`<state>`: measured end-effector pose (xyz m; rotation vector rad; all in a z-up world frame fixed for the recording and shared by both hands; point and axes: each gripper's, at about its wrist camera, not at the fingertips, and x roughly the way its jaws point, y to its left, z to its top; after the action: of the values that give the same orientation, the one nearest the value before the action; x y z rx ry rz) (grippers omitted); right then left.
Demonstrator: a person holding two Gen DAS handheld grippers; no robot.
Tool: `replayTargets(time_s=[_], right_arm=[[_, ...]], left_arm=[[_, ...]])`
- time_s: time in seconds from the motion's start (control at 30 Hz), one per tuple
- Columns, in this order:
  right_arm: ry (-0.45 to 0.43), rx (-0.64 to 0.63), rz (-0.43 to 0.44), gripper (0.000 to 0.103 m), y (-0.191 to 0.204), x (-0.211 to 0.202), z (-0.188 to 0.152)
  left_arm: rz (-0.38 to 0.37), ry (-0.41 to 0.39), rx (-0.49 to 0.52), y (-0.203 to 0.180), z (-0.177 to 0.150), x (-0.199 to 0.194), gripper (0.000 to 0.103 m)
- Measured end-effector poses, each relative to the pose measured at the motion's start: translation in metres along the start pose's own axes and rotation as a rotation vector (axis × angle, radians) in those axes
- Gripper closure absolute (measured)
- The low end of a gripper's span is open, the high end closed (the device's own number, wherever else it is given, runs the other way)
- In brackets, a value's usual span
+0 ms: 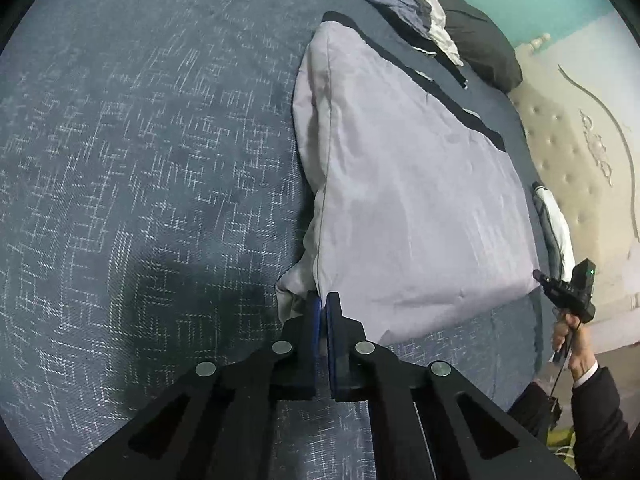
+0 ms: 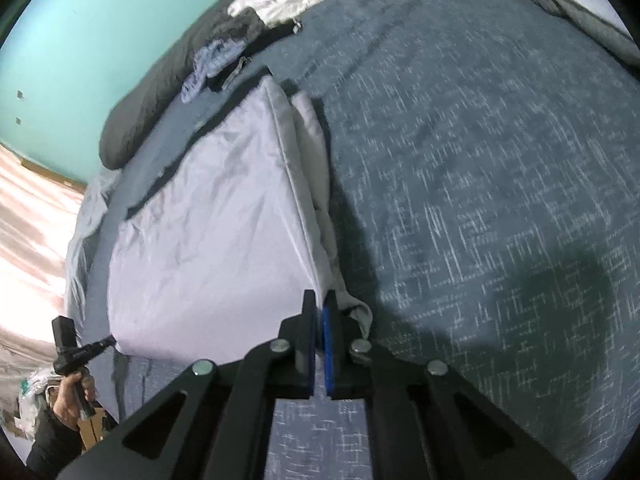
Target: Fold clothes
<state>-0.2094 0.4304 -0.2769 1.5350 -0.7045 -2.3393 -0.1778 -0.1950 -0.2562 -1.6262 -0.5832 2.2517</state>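
- A teal wall (image 2: 100, 32) stands behind the bed; a cream tufted headboard (image 1: 560, 152) runs along one side.
- A dark blue bedspread (image 1: 140, 140) flecked with white covers the mattress.
- A long dark grey bolster (image 2: 160, 80) lies against the wall.
- The lavender garment (image 1: 408, 184), partly folded, is spread flat on the bedspread.
- Crumpled blue and white clothes (image 1: 400, 0) are heaped near the bolster.
- The left gripper (image 1: 323, 304) is clamped on one near corner of the garment.
- The right gripper (image 2: 319, 304) pinches the other corner.
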Motion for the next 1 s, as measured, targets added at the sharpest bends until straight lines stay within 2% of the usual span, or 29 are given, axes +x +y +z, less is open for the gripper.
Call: replayTargets(time_s=[0.1,0.17,0.27,0.43,0.53,0.73,0.87,1.0], right_arm=[[0.000,0.037,0.026,0.100,-0.005,0.000,0.001],[-0.014,0.010,0.013,0.100,0.002,-0.008,0.004],[-0.038,-0.053,-0.029,0.097,0.016,-0.022,0.008],[-0.130,-0.032,-0.051,0.097,0.024,-0.051,0.017],[-0.168,-0.033,0.020,0.097,0.041,-0.054,0.020],[-0.078,-0.119,0.139,0.097,0.109,-0.006,0.009],[-0.004,-0.176,0.186,0.097,0.151,0.034,-0.007],[0.052,-0.219,0.206,0.097,0.173,0.066,-0.025]], left_arm=[[0.026,0.004,0.019,-0.005,0.003,-0.007,0.097],[0.071,-0.006,0.042,-0.010,0.005,-0.018,0.098],[0.076,-0.046,0.042,-0.014,0.009,-0.040,0.098],[0.045,-0.058,0.097,-0.051,0.011,-0.045,0.098],[-0.002,-0.055,0.138,-0.087,0.013,-0.033,0.098],[-0.047,-0.017,0.188,-0.150,0.018,0.023,0.098],[-0.057,0.004,0.190,-0.165,0.016,0.048,0.098],[-0.043,0.028,0.147,-0.165,0.013,0.071,0.098]])
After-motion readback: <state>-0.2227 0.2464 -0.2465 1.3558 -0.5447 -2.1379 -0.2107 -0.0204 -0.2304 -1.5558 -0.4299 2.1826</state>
